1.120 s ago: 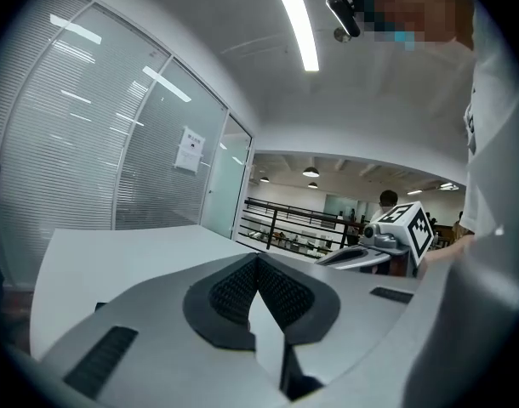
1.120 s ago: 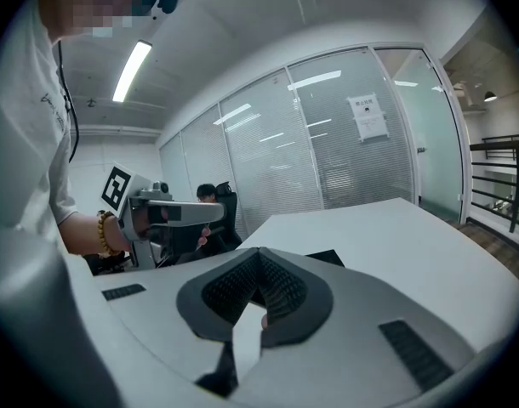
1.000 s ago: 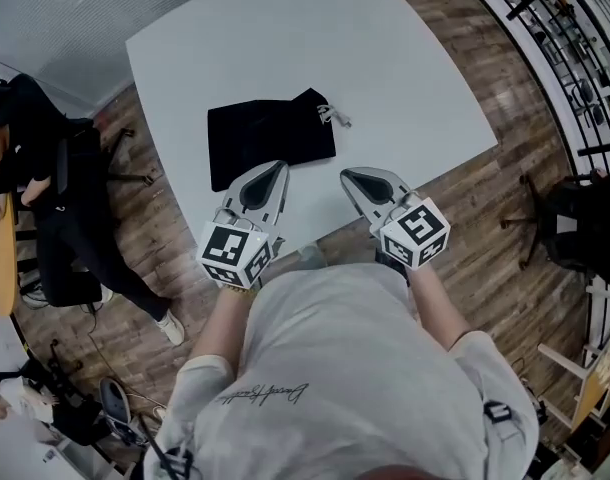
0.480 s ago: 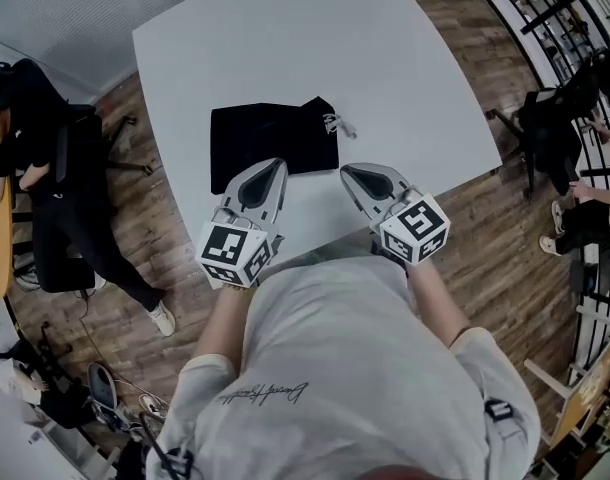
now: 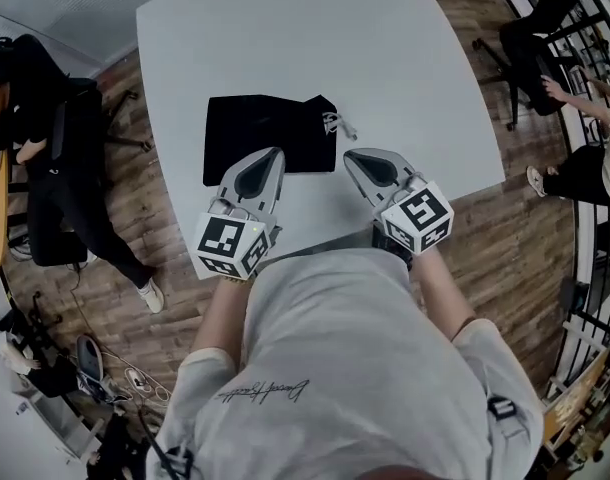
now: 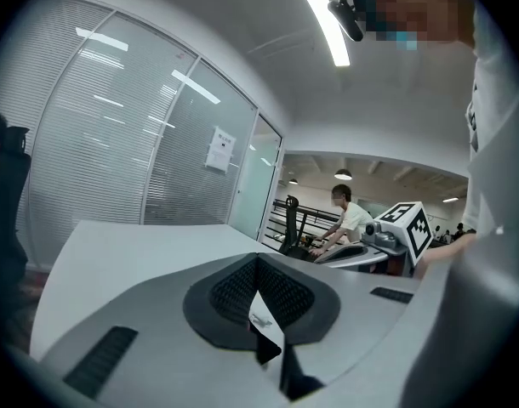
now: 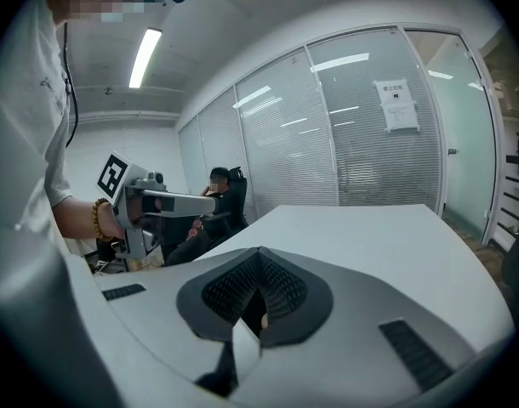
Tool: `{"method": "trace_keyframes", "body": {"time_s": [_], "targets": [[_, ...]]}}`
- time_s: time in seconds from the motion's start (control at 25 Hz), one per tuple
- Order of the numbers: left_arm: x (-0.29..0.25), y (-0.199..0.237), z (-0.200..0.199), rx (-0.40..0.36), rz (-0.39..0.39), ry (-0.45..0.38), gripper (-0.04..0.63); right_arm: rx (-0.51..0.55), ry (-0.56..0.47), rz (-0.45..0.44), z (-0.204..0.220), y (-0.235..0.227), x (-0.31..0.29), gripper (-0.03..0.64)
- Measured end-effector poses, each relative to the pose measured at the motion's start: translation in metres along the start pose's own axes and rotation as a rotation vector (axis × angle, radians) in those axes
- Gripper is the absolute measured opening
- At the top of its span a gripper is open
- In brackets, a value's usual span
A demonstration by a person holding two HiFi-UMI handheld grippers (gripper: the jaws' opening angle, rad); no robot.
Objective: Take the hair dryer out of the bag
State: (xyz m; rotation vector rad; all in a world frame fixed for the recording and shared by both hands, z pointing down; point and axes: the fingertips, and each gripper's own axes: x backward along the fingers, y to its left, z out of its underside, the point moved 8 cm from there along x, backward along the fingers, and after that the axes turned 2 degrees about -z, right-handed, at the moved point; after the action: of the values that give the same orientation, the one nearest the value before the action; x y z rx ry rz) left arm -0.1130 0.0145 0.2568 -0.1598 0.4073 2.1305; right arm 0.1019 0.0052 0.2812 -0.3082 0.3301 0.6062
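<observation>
Black bag (image 5: 268, 140) lies near the table (image 5: 405, 58) edge, wide tabletop beyond; left tongs (image 5: 274, 153) and right tongs (image 5: 348, 155) closed, empty.

I see the black fabric bag (image 5: 270, 140) lying flat on the white desk (image 5: 385, 48), just above and left of the frame's centre. Its long side runs left to right, and the gathered mouth at the right end trails a pale drawstring (image 5: 341, 123).
</observation>
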Motion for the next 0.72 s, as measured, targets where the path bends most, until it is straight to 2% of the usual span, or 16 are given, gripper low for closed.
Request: {"method": "trace_keyframes", "body": {"time_s": [0.32,0.72], "targets": [[-0.014,0.005,0.008,0.023,-0.039,0.022,0.012,0.039,0.049,-0.007,0.007,-0.035,-0.007,0.023],[-0.023,0.010,0.014,0.032,-0.080,0.053,0.012,0.083,0.102,-0.057,0.015,-0.055,-0.021,0.023]]}}
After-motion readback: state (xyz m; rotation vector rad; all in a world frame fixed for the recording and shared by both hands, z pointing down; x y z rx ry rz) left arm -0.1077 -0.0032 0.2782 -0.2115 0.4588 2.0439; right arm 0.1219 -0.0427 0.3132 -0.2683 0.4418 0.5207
